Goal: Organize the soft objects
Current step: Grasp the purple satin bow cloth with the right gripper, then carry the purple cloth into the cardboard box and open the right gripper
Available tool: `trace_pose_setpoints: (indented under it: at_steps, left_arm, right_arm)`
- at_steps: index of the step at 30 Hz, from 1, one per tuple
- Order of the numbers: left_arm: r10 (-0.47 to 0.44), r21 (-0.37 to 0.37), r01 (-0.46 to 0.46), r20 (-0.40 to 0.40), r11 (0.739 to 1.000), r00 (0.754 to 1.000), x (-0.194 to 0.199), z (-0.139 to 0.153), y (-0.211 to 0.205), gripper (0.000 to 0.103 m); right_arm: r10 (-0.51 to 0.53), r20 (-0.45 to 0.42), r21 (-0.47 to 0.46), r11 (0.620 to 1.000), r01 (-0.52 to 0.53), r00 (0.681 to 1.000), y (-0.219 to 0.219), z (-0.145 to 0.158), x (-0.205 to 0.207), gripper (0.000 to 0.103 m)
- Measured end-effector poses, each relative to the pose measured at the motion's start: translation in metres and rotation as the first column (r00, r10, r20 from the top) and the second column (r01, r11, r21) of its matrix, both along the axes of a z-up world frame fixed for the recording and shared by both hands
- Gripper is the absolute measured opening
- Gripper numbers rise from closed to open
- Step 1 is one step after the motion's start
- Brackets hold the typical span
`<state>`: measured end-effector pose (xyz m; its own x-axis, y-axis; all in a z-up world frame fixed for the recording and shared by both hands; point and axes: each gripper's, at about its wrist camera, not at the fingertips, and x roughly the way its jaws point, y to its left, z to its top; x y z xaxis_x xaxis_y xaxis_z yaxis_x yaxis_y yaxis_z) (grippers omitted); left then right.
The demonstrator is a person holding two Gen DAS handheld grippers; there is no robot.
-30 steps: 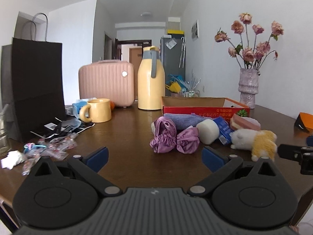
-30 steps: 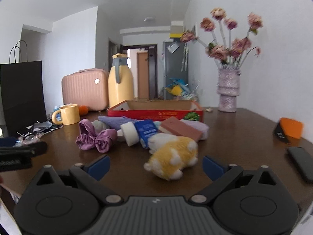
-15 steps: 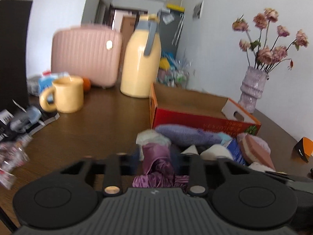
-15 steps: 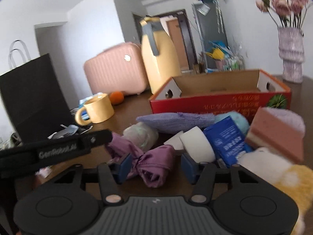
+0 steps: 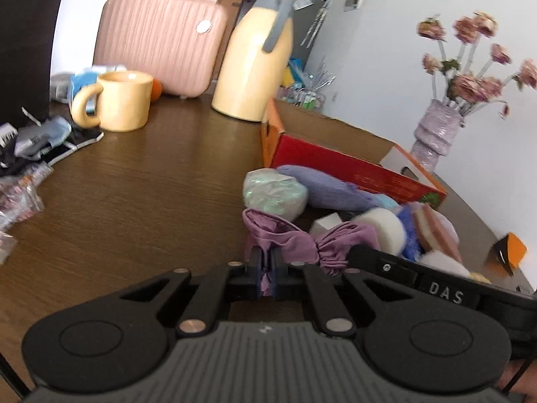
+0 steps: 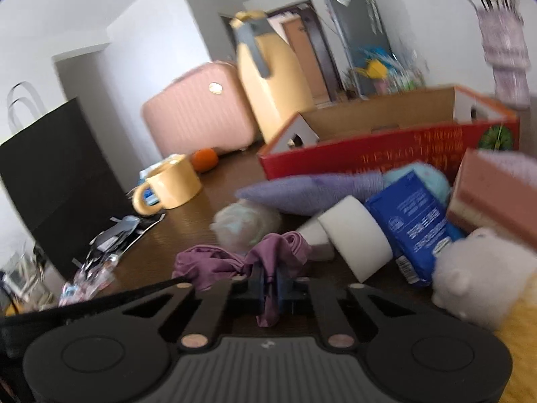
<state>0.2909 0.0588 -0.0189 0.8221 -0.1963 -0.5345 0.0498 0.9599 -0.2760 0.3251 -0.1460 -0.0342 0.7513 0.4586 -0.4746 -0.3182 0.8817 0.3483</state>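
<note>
Both claws now pinch the purple cloth.
A second ago wide apart, the left claw (image 5: 267, 270) and right claw (image 6: 269, 288) each clamp the purple cloth (image 5: 295, 240), seemingly at opposite ends, low in frame.

Bare table (image 5: 141, 181) open to the left, as far as mug (image 5: 117, 100) and wrappers (image 5: 20, 194). Blocked ahead by pale bundle (image 5: 273, 193), lilac roll (image 5: 335, 188), white foam (image 6: 359, 235), then box (image 6: 386, 154). Crowded right: blue pack (image 6: 412, 225), plush (image 6: 476, 275).
</note>
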Motion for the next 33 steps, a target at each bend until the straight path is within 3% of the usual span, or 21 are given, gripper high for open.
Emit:
trace_pose_setpoints:
  at_steps: [8,11,16,20,23,26,30,33]
  left_arm:
    - [-0.110,0.006,0.110,0.048,0.994,0.993,-0.074,0.014,-0.038,0.005]
    - [-0.161,0.056,0.159,0.036,0.986,0.986,-0.089,0.012,-0.061,0.005]
    - [-0.218,0.070,0.214,0.048,0.974,0.975,-0.099,0.015,-0.086,0.005]
    - [-0.283,0.039,0.280,0.093,0.959,0.955,-0.092,0.039,-0.087,0.005]
    - [-0.323,0.037,0.321,0.159,0.946,0.933,-0.072,0.066,-0.089,0.005]
    - [-0.331,0.059,0.327,0.239,0.943,0.913,-0.040,0.088,-0.090,0.005]
    - [-0.302,0.079,0.292,0.258,0.953,0.918,0.038,0.116,-0.090,0.005]
    - [-0.276,0.071,0.267,0.236,0.961,0.932,0.112,0.137,-0.086,0.005]
  right_arm:
    - [0.014,0.050,-0.037,0.999,-0.012,0.999,-0.043,0.007,-0.092,0.006]
    - [-0.016,0.036,-0.022,1.000,0.017,0.999,-0.065,0.003,-0.121,0.006]
    - [-0.054,0.034,-0.009,0.998,0.054,0.998,-0.090,0.001,-0.140,0.006]
    - [-0.049,0.066,0.036,0.998,0.047,0.997,-0.105,0.013,-0.140,0.006]
    - [0.000,0.068,0.097,0.995,-0.007,0.998,-0.110,0.030,-0.120,0.006]
    - [0.021,0.110,0.080,0.996,-0.030,0.994,-0.108,0.053,-0.085,0.006]
    - [0.037,0.152,0.044,0.998,-0.044,0.988,-0.100,0.089,-0.005,0.006]
    - [0.057,0.134,0.026,0.998,-0.061,0.989,-0.093,0.108,0.067,0.006]
